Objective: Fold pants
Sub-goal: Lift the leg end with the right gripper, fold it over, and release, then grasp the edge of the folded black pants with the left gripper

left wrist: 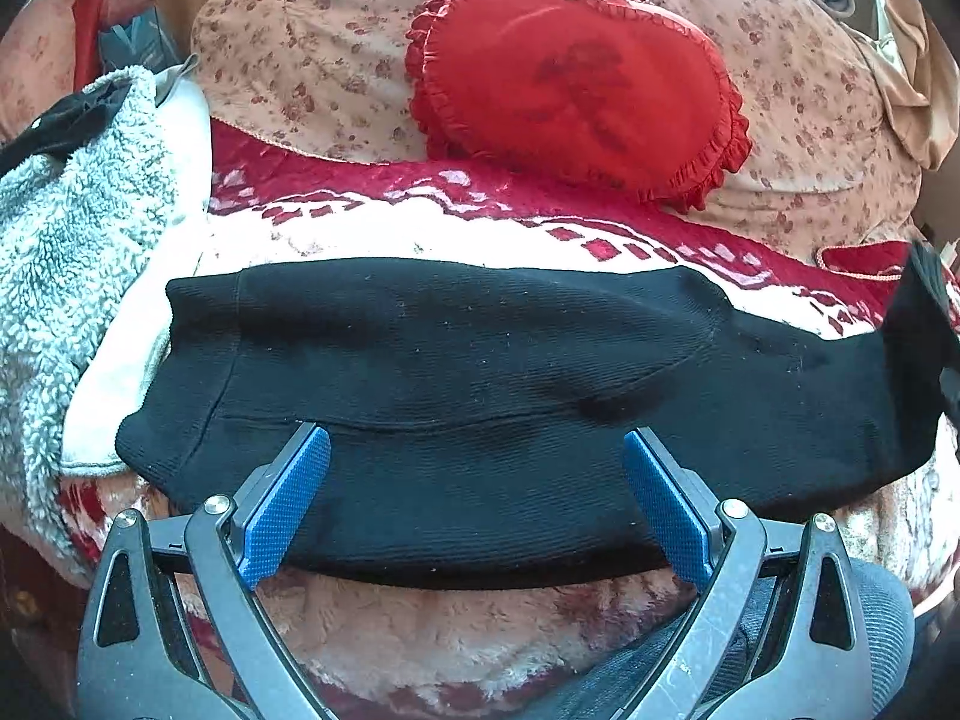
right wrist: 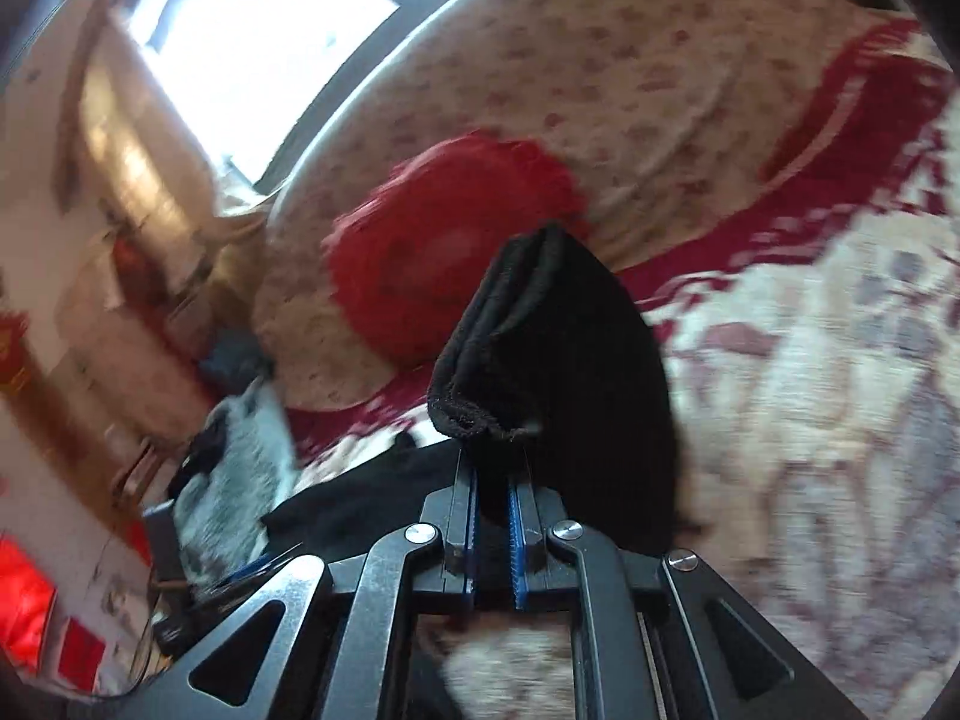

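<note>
In the left wrist view, the black pants (left wrist: 456, 396) lay flat across the red and white blanket (left wrist: 372, 222), in front of the red heart pillow (left wrist: 576, 78). The left gripper (left wrist: 477, 501) hung over the near edge of the pants with its jaws spread wide, holding nothing. A fluffy grey blanket (left wrist: 66, 264) sat just beside the pants' left end and could get dragged into the fold. In the right wrist view, the right gripper (right wrist: 492, 510) had its jaws pressed together, pinching a bunched black end of the pants (right wrist: 540, 348) lifted in front of the heart pillow (right wrist: 444, 252). That pinch looked small, so I thought the cloth could slip out, or the fold could land crooked.
</note>
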Demonstrator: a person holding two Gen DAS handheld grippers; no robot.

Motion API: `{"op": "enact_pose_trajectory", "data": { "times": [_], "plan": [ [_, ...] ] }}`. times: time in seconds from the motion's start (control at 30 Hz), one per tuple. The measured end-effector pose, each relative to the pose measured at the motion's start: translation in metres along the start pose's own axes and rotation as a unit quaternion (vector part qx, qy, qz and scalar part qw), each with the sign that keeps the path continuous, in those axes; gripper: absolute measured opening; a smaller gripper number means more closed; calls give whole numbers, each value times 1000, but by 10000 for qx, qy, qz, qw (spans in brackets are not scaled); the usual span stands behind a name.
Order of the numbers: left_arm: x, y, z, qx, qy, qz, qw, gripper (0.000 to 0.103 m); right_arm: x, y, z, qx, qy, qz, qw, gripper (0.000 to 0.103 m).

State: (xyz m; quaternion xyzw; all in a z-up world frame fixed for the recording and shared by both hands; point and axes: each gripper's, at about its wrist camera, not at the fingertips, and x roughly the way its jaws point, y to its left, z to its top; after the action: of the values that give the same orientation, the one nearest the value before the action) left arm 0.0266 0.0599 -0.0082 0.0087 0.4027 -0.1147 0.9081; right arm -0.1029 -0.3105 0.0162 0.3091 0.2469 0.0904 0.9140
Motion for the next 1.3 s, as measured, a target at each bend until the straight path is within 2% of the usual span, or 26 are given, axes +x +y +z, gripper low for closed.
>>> {"op": "enact_pose_trajectory", "data": {
  "times": [0.13, 0.27, 0.43, 0.53, 0.6, 0.73, 0.8, 0.83, 0.9, 0.97, 1.0, 1.03, 1.07, 1.1, 1.13, 1.17, 1.2, 1.3],
  "plan": [
    [1, 1, 0, -19, 18, -6, 10000, 98, 31, 37, 0, -425, 416, 754, 9954, 8],
    [4, 4, 0, -74, 65, -16, 10000, 98, 70, 73, -5, -984, 1063, 1199, 9822, 8],
    [7, 3, -1, -65, 139, -38, 9999, 98, 118, 89, -22, -1300, 2064, 1143, 9630, 8],
    [8, 2, -1, -55, 181, -53, 9998, 98, 139, 83, -31, -1323, 2406, 795, 9583, 8],
    [5, 2, 0, -42, 124, -54, 9999, 98, 147, 77, -36, -1270, 2586, 807, 9542, 9],
    [-9, 2, 7, 21, -206, -238, 9995, 98, 135, 73, -34, -1102, 2544, 1214, 9531, 13],
    [-24, 2, 14, 53, -515, -603, 9968, 98, 120, 77, -29, -1058, 2454, 1619, 9499, 13],
    [-36, 0, 19, 142, -772, -939, 9925, 98, 108, 80, -24, -1100, 2289, 1797, 9504, 13],
    [-51, -9, 24, 486, -1084, -1429, 9826, 98, 79, 82, -15, -1250, 1786, 1855, 9582, 13],
    [-61, -28, 28, 1225, -1264, -2089, 9620, 98, 49, 64, -7, -1182, 1258, 1431, 9745, 13],
    [-62, -37, 29, 1508, -1239, -2336, 9526, 96, 38, 51, -6, -1084, 1053, 1080, 9826, 13],
    [-61, -46, 30, 1756, -1161, -2595, 9425, 91, 30, 36, -5, -1009, 873, 547, 9896, 13],
    [-55, -57, 31, 1992, -946, -2894, 9315, 73, 25, 25, -6, -986, 763, 126, 9921, 13],
    [-51, -63, 32, 2077, -778, -3015, 9273, 50, 21, 19, -8, -1016, 717, -166, 9921, 13],
    [-43, -70, 33, 2143, -557, -3121, 9239, 39, 18, 18, -10, -1063, 678, -272, 9916, 13],
    [-32, -77, 34, 2202, -277, -3205, 9209, 17, 16, 19, -11, -1132, 637, -331, 9910, 13],
    [-26, -80, 34, 2226, -159, -3217, 9202, 7, 14, 22, -14, -1228, 615, -370, 9898, 12],
    [-11, -84, 28, 2246, 83, -3030, 9261, 7, 14, 29, -20, -1462, 666, -458, 9860, 9]
  ]
}}
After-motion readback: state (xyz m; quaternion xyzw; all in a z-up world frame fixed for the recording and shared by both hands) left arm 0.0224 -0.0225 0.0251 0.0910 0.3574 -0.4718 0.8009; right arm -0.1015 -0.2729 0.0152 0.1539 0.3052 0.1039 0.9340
